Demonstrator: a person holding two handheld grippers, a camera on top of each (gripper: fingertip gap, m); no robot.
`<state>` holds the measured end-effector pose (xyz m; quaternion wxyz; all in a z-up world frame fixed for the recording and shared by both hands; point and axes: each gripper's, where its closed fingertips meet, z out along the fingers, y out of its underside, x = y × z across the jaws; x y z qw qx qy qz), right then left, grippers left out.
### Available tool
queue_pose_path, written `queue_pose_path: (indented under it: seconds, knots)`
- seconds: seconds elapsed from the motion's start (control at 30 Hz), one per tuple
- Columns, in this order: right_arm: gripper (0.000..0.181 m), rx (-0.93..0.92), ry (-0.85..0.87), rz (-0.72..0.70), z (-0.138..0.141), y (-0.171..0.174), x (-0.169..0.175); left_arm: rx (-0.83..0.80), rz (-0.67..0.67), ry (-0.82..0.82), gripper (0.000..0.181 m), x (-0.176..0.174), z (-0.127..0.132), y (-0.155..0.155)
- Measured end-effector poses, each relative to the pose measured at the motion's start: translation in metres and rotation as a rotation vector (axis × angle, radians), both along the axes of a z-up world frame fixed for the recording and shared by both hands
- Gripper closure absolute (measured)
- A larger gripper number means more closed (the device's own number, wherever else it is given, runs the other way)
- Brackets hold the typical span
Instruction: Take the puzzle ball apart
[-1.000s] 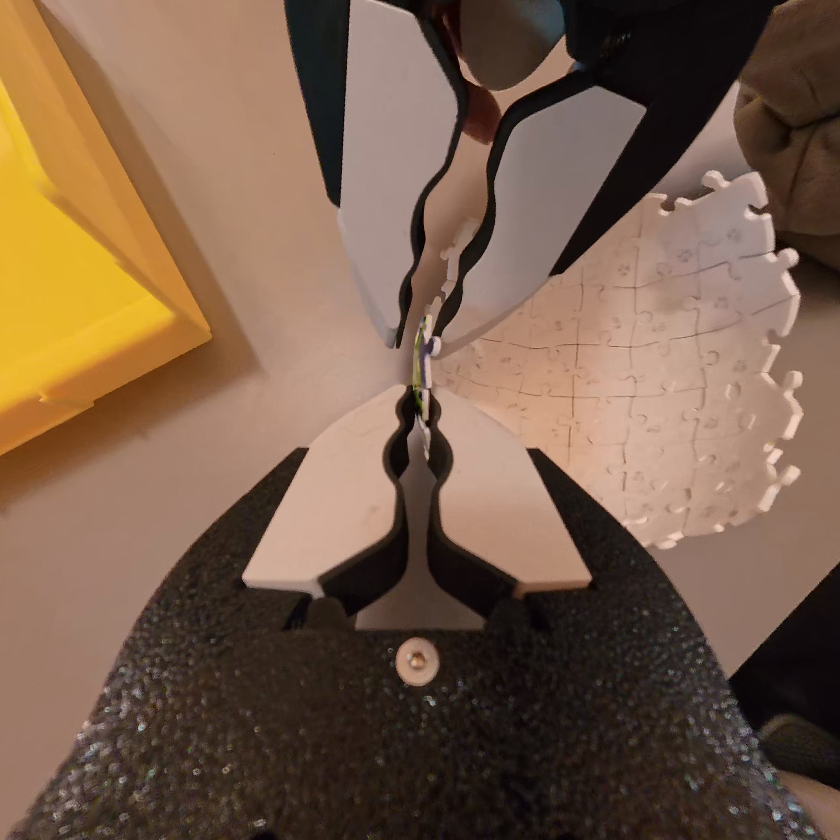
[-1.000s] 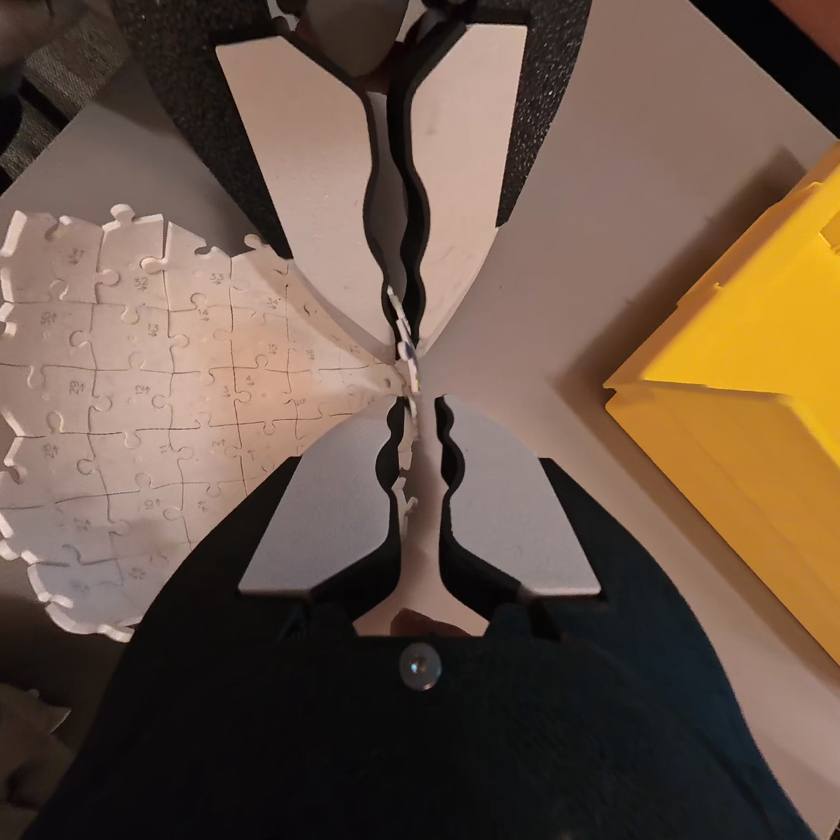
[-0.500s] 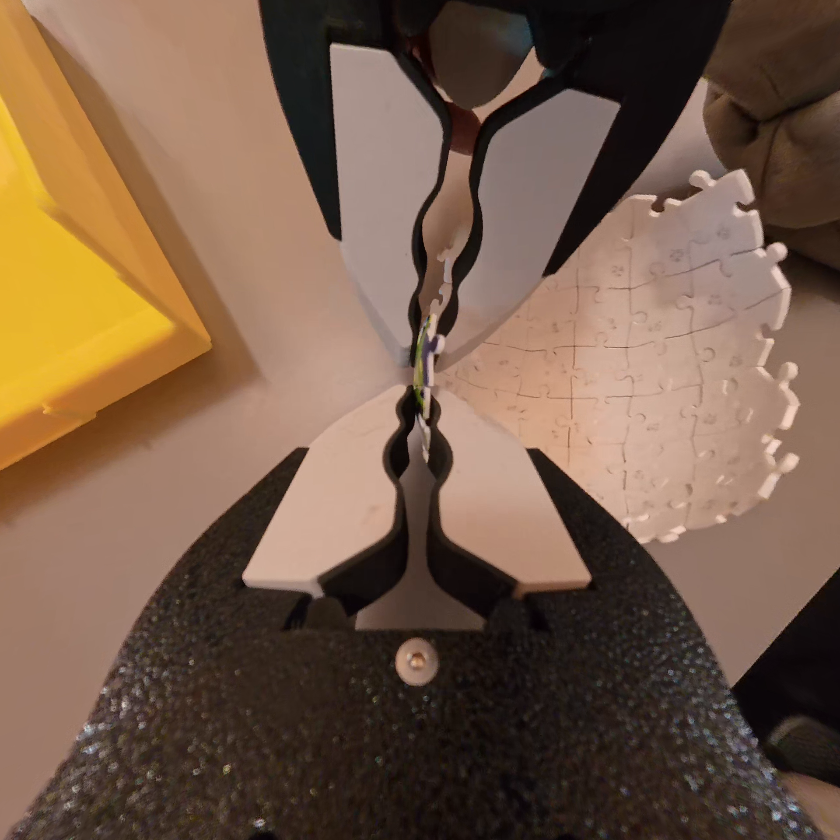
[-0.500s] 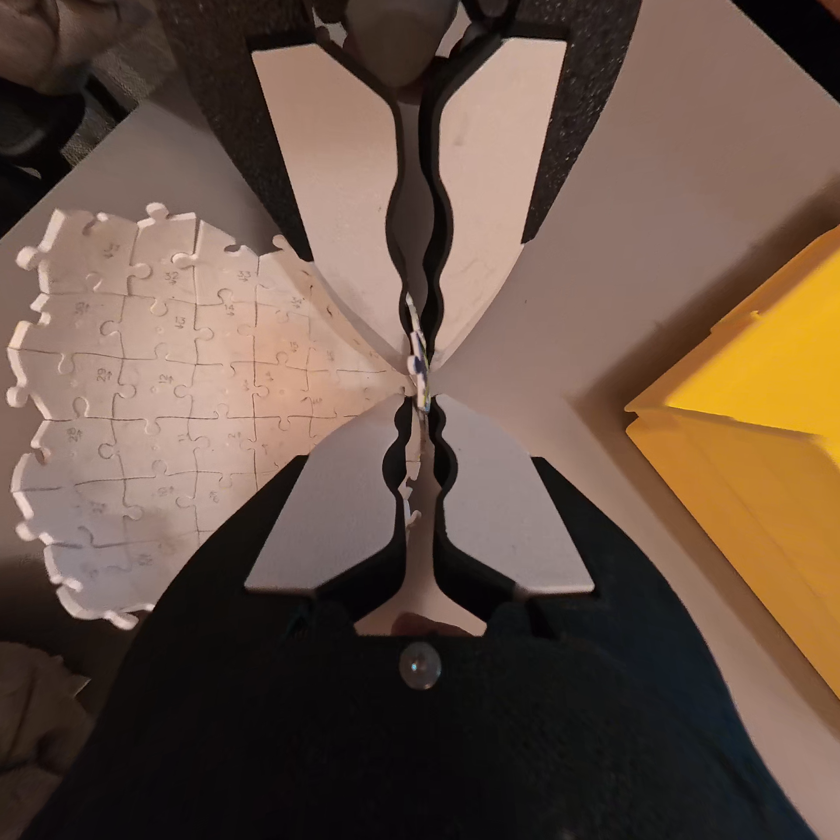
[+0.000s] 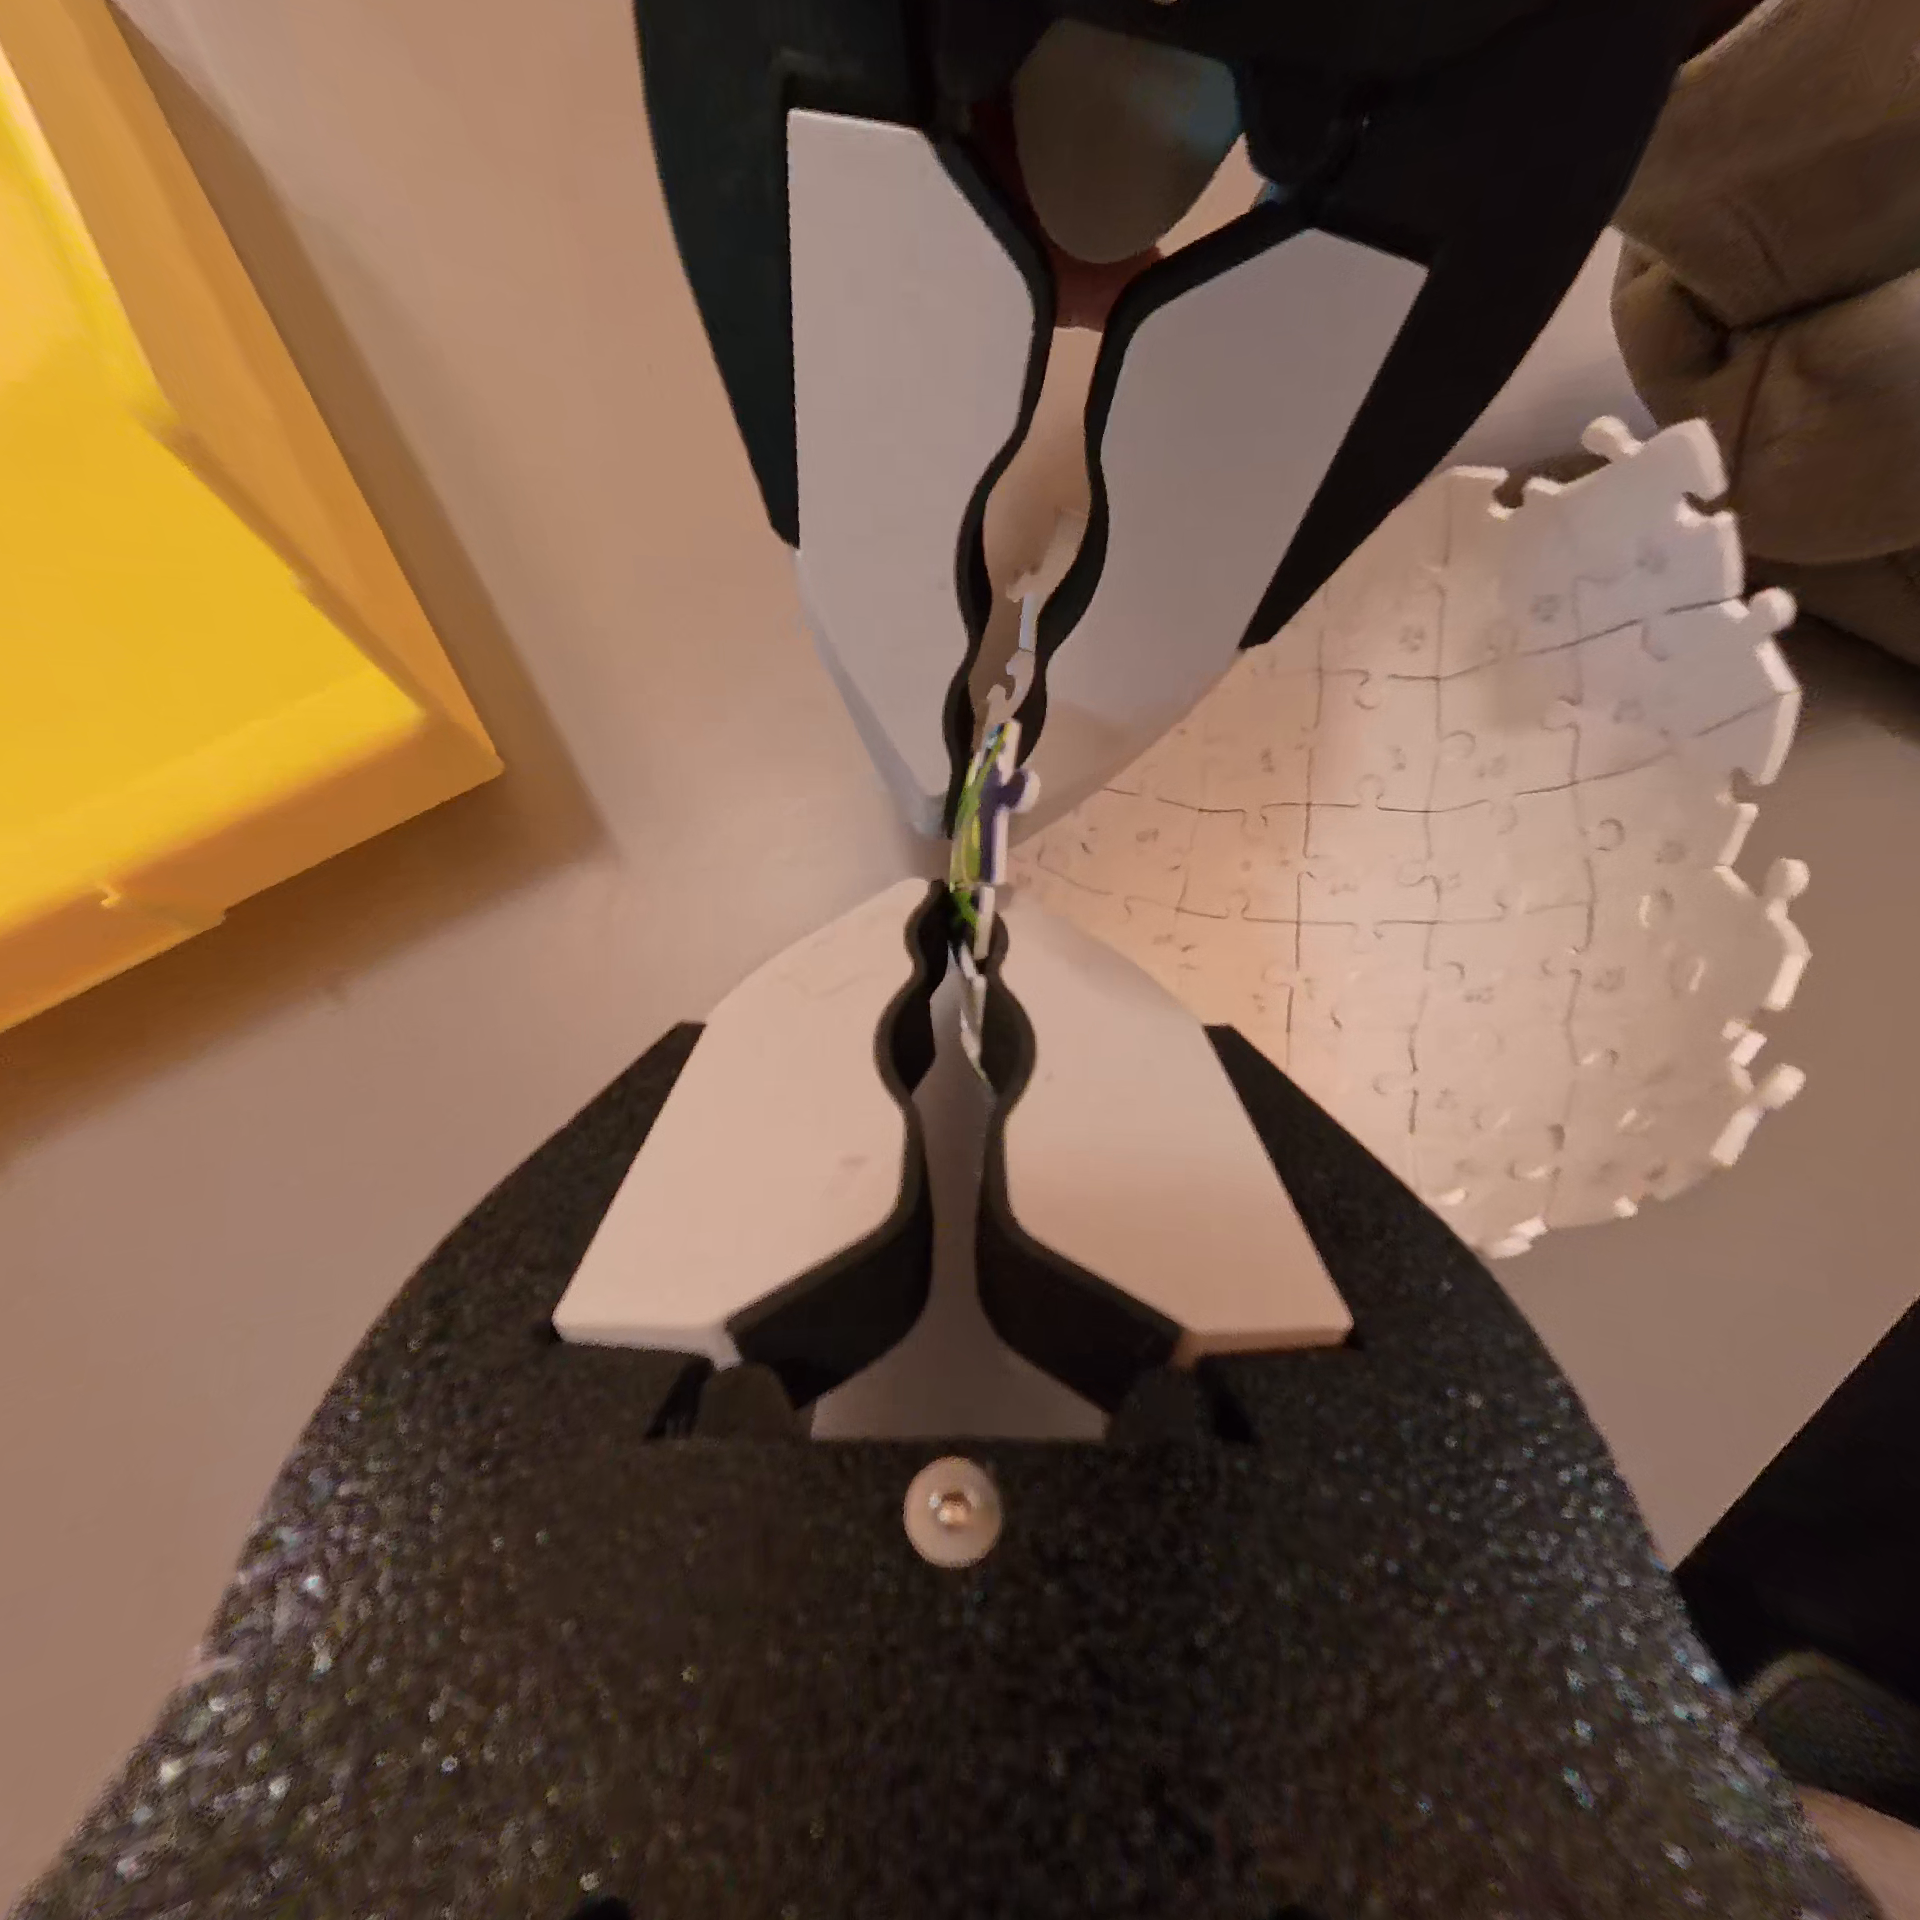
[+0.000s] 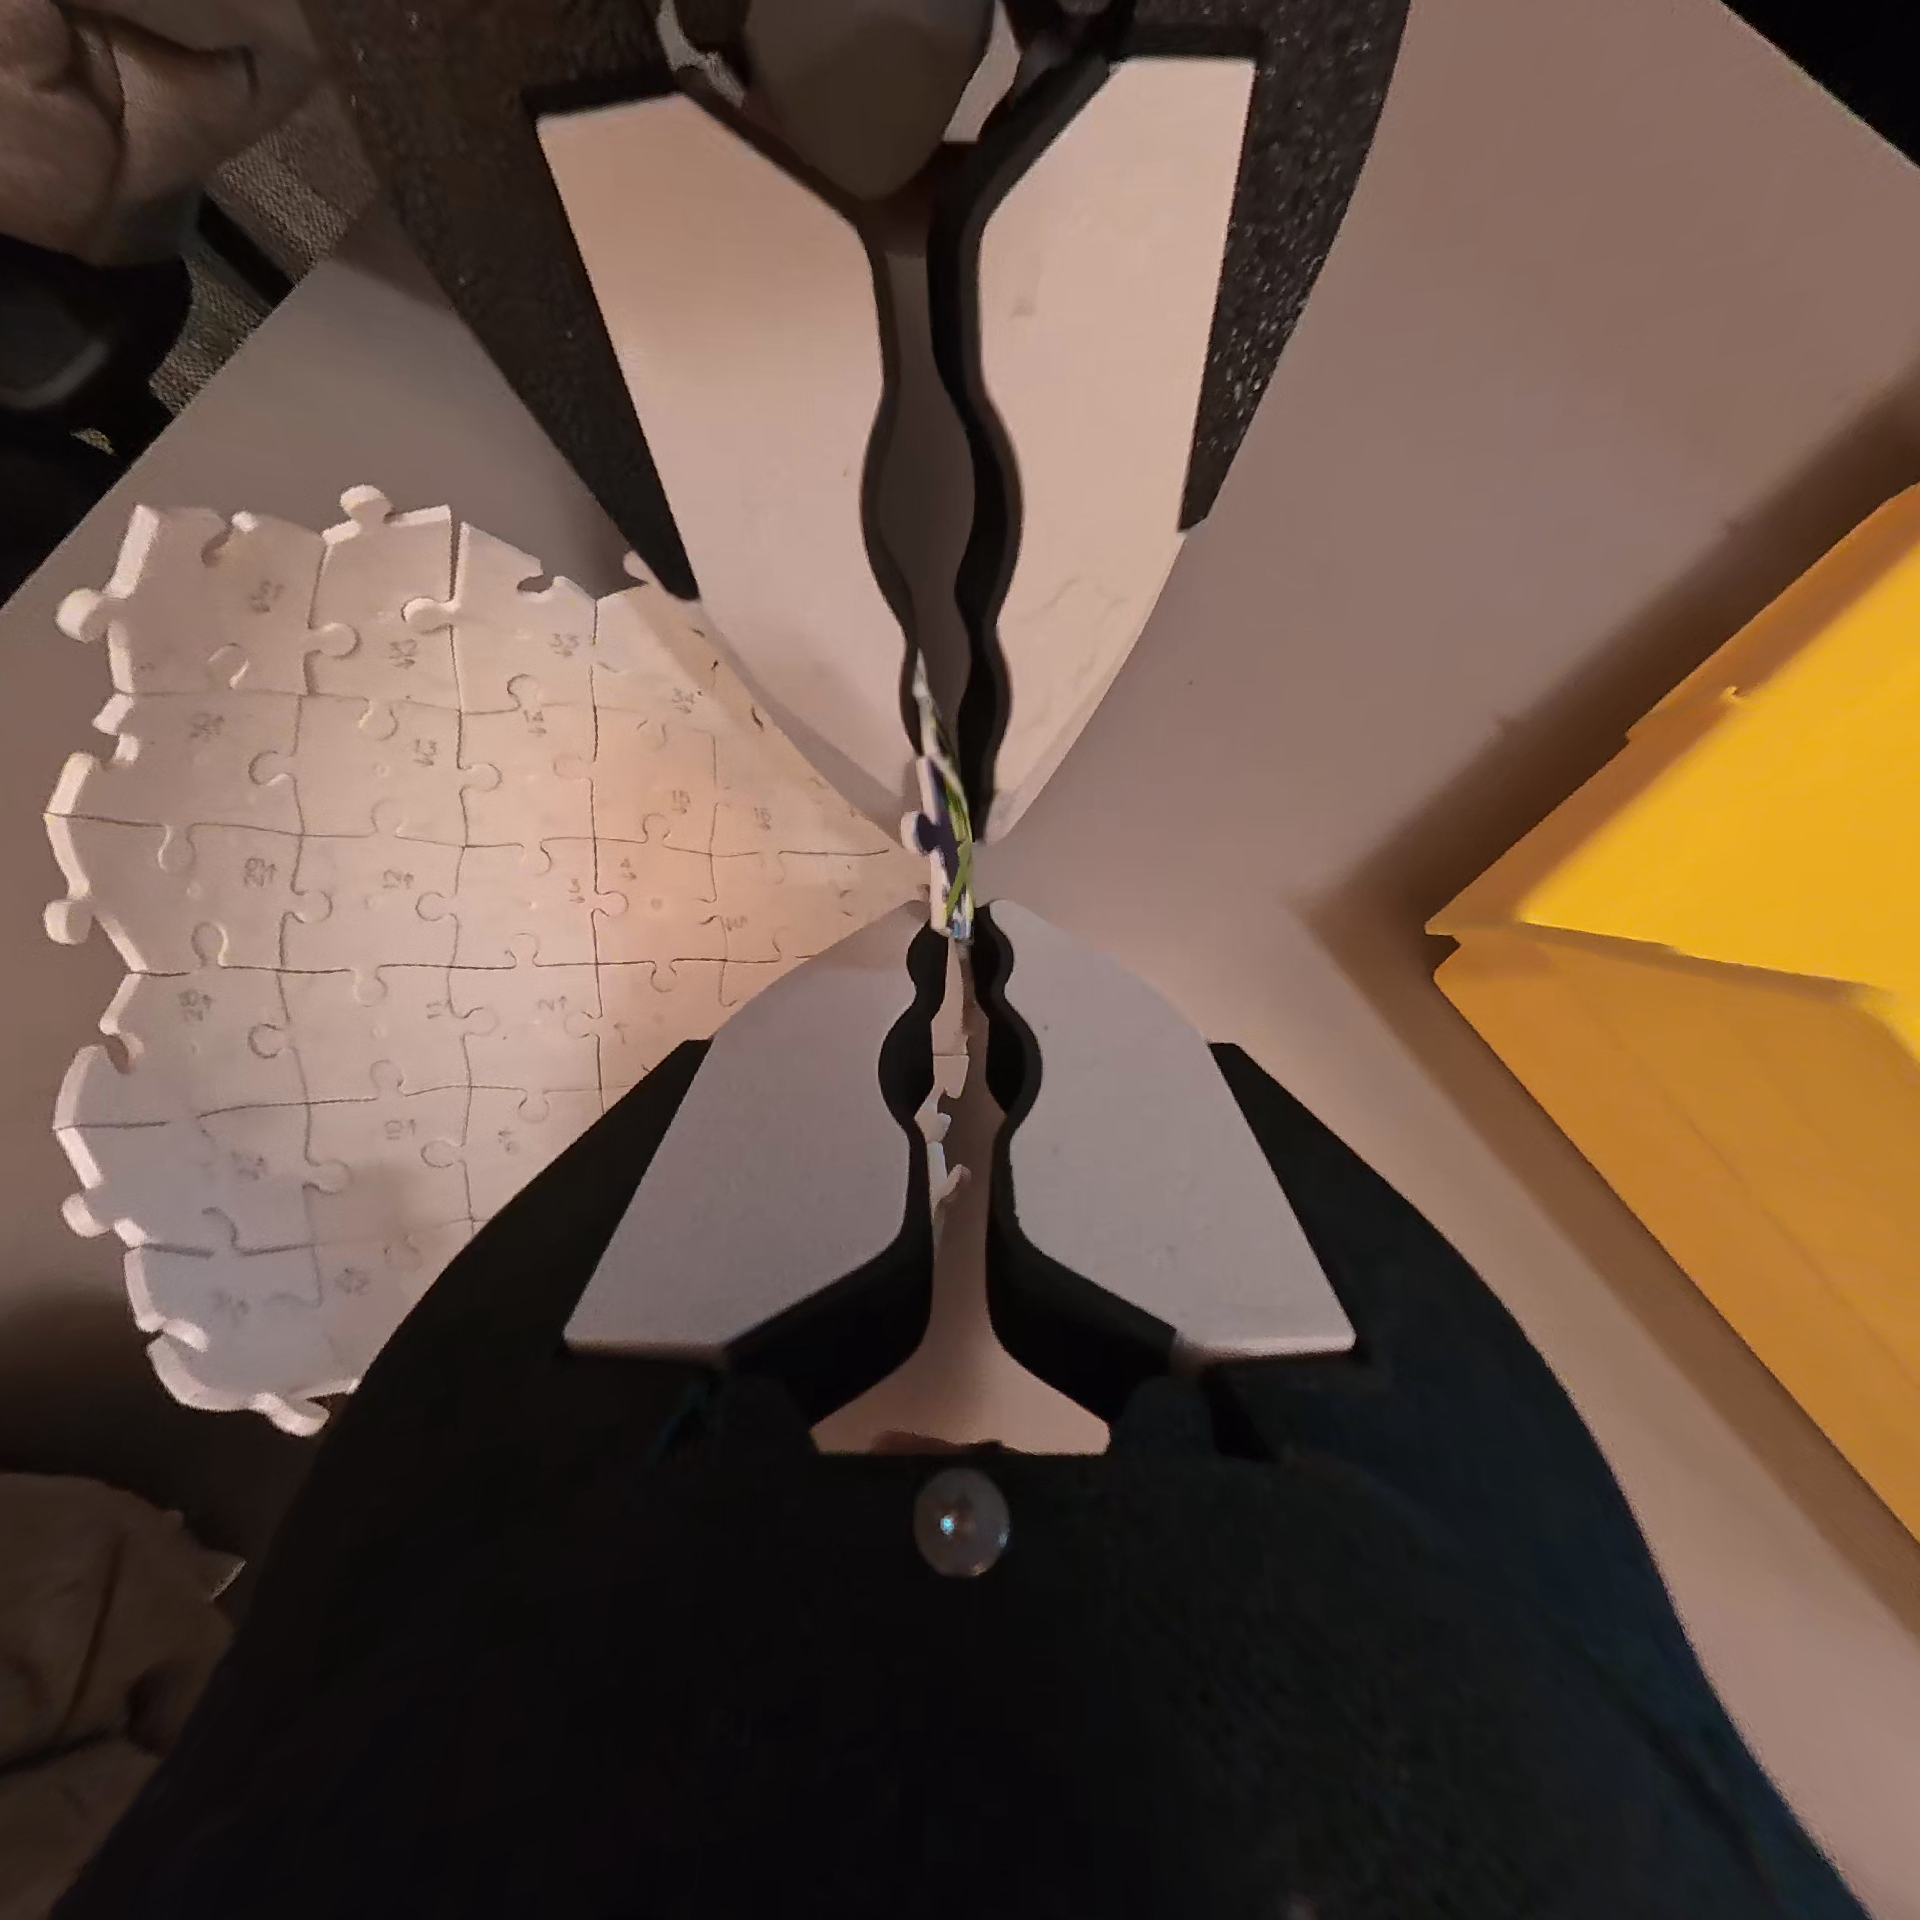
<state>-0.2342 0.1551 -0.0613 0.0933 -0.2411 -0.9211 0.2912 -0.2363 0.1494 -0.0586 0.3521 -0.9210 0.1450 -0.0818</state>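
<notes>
Both sets of jaws are pinched tight, tip to tip, on one small strip of joined puzzle pieces (image 5: 992,821): the left gripper (image 5: 961,940) holds its near end, the right gripper (image 6: 961,935) the other. The strip looks ready to be snapped apart. Just beside them on the table (image 5: 312,1195) lies the puzzle ball's remaining half-shell (image 6: 364,935), many pieces still interlocked, so much work is left. A yellow bin (image 6: 1714,935) waits nearby.
</notes>
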Motion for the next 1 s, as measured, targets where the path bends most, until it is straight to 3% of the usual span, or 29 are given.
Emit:
queue_pose_path:
  seconds: [0.17,0.43,0.77,1.0]
  knots:
    - [0.177,-0.007,0.003,-0.02,0.002,0.002,0.0,-0.035,0.081,-0.083,0.162,-0.005,0.006,-0.008]
    - [0.177,0.013,-0.006,-0.043,0.001,0.004,0.0,-0.139,0.227,-0.22,0.168,-0.006,0.018,-0.029]
    - [0.176,0.035,-0.011,-0.063,-0.001,0.007,-0.001,-0.284,0.243,-0.178,0.171,0.0,-0.01,-0.029]
    - [0.175,0.042,-0.001,-0.07,-0.003,0.01,-0.003,-0.277,0.224,-0.211,0.177,0.0,-0.015,-0.023]
